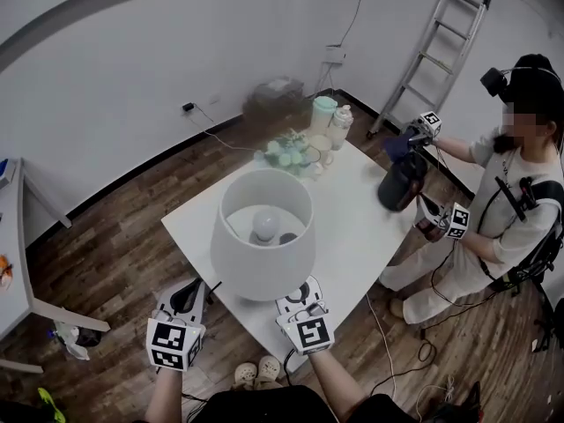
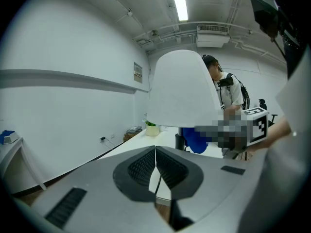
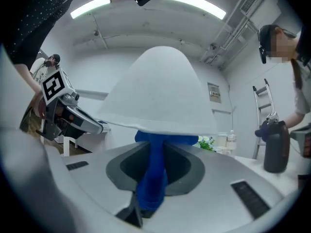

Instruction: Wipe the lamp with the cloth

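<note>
White walls (image 1: pixel 132 69) meet a dark wood-plank floor (image 1: pixel 115 263), with a white surface (image 1: pixel 361 210) in the middle. A metal ladder (image 1: pixel 434 58) leans at the far right. A strip light (image 2: pixel 179 1) glows overhead.

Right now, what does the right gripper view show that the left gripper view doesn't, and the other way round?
Only the right gripper view shows the right gripper with its jaws clamped on the blue cloth, plus a ladder and a dark jug. Only the left gripper view shows the left gripper with its jaws together and nothing held, and a wall socket. Both show the white lampshade, the cloth under it and the other person.
</note>
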Motion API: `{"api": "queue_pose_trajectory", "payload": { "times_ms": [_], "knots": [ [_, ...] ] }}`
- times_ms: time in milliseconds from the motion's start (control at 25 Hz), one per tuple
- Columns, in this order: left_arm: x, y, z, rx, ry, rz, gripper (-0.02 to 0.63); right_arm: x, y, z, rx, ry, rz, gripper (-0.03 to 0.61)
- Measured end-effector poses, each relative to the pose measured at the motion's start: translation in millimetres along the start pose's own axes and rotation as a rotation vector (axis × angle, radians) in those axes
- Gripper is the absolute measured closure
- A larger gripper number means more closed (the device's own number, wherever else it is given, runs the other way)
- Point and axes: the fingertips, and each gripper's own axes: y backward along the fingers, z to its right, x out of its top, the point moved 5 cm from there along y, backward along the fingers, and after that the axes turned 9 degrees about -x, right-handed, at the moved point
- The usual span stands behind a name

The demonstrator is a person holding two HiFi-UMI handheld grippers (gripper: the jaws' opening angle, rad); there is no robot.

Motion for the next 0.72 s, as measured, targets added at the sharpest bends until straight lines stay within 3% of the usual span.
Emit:
{"api": "queue_pose_trajectory", "payload": {
  "times_ms": [120,360,440,560,720],
  "knots": [
    [3,-4,2,0.002,-0.012,-0.005,0.603,-15,-15,-5,0.028,0.037,-0.064,0.503],
    [4,-15,6,-0.005,-0.006,-0.006,0.603,-70,-11,-2,0.089,0.077,-0.355,0.503],
    [3,-18,11,-0.014,0.0,-0.005,0.603,-82,-7,1,0.106,0.062,-0.407,0.503],
    [1,-24,16,-0.024,0.004,-0.012,0.603,-81,-5,10,0.134,-0.006,-0.384,0.503],
    [5,-26,20,-0.031,-0.001,-0.016,0.603,-60,-5,53,0.098,-0.19,-0.222,0.503]
  ]
}}
